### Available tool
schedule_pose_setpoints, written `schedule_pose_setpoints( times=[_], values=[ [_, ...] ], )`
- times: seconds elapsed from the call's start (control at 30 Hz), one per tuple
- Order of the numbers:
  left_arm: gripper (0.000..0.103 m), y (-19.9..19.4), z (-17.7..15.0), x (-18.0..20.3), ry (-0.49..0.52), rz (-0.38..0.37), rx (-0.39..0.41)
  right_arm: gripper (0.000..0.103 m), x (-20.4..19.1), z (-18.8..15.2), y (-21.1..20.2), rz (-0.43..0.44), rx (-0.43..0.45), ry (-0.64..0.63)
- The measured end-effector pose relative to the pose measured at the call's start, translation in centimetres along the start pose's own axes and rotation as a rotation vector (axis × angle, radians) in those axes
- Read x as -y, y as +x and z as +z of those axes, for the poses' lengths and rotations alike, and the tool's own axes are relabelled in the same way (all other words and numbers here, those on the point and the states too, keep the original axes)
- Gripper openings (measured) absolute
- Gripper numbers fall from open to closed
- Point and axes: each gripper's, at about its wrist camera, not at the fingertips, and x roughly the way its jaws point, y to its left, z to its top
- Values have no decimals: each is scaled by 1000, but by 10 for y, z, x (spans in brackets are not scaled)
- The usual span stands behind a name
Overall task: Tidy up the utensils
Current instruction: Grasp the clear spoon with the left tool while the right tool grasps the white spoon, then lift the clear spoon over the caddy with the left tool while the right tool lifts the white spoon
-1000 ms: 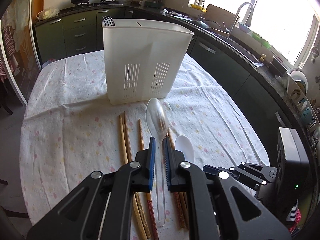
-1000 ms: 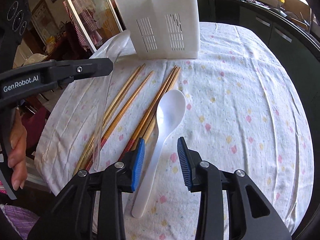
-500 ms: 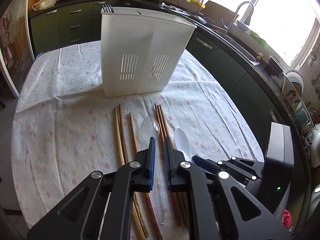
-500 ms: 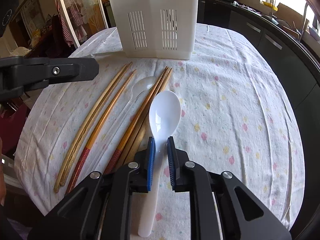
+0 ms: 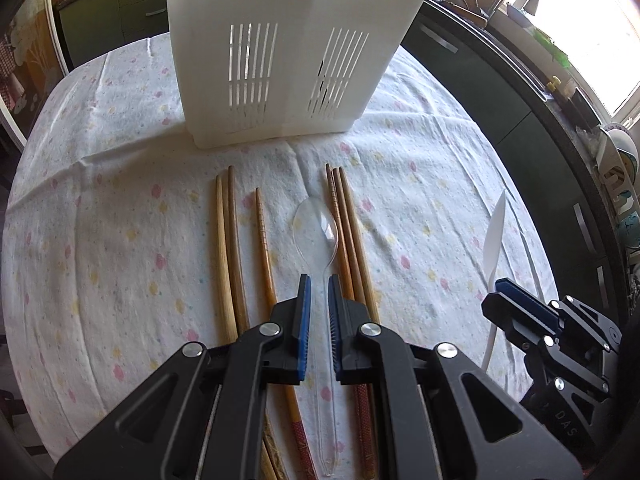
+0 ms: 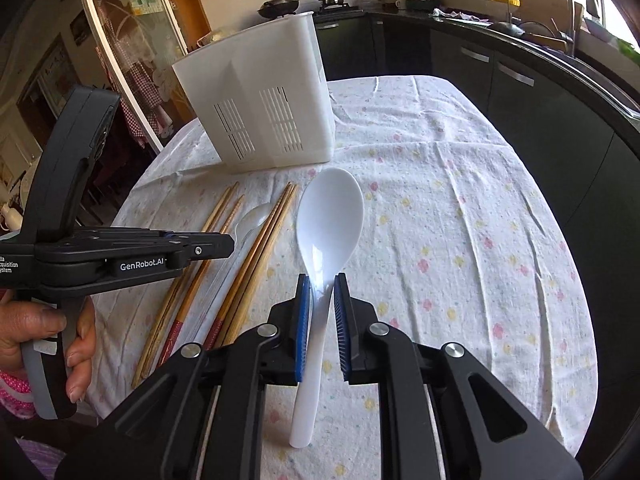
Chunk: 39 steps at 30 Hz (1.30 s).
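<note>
Chopsticks (image 5: 264,256) and a clear plastic spoon (image 5: 320,236) lie on the flower-print tablecloth (image 5: 120,240) before the white utensil caddy (image 5: 280,52); left gripper (image 5: 317,300) pinches the clear spoon's handle, right gripper (image 6: 322,300) clamps the raised white spoon (image 6: 330,216); dark kitchen cabinets (image 6: 520,92) behind

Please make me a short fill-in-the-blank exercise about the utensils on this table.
1. The right tool is shut on the ____ spoon.
2. The clear spoon lies between the ____.
3. The utensil holder stands on the ____.

Missing words: white; chopsticks; tablecloth
</note>
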Motion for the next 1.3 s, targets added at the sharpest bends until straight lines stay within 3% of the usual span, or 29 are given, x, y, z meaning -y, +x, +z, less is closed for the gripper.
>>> schedule_pose_setpoints(
  times=[0.2,0.57,0.6,0.7,0.73,0.8,0.87,1.03,1.3],
  values=[
    [9,13,3,11,33,53,-38,13,3,0,-3,14,15,15],
    [10,24,14,26,73,103,-28,13,7,0,-9,25,35,27],
    [13,25,15,30,96,112,-33,13,7,0,-10,27,34,27],
    [45,29,19,41,127,68,-53,13,7,0,-11,33,36,30],
    [49,31,18,46,145,80,-53,13,7,0,-12,33,38,30],
    [49,33,16,53,166,126,-39,13,7,0,-13,37,41,34],
    [42,34,17,54,167,144,-26,13,9,0,-15,42,46,37],
    [9,28,22,26,71,91,-42,13,12,0,-17,50,50,45],
    [9,27,17,27,85,105,-30,13,11,1,-17,53,51,49]
  ],
)
